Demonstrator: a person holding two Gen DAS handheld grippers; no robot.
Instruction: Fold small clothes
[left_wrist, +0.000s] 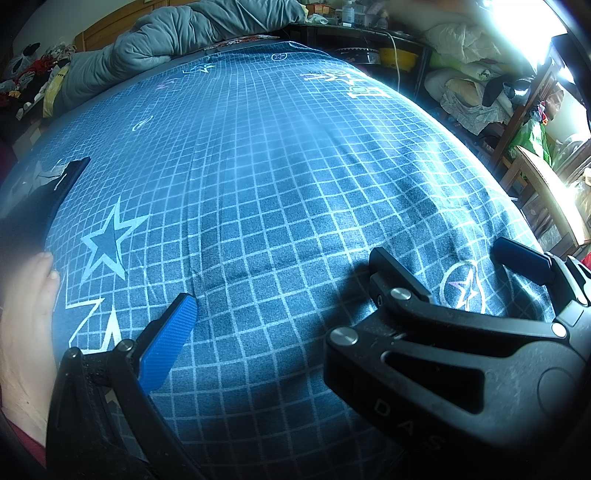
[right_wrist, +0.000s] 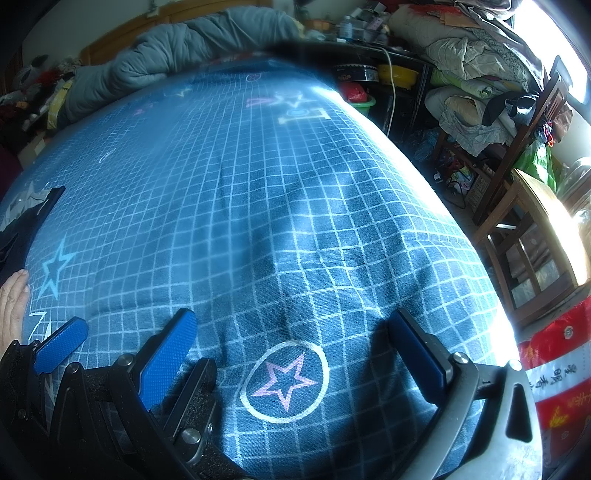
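We count two grippers (right_wrist: 295, 354) (left_wrist: 458, 266), both spread wide, four blue pads (right_wrist: 168, 354) between them. One dark garment (left_wrist: 44, 199) lies at the left. One bare hand (left_wrist: 26, 314) rests beside it. One checked sheet (left_wrist: 280, 177) covers the bed, with one grey duvet (left_wrist: 177, 37) bunched at its head. One wooden chair (right_wrist: 532, 236) stands at the right.
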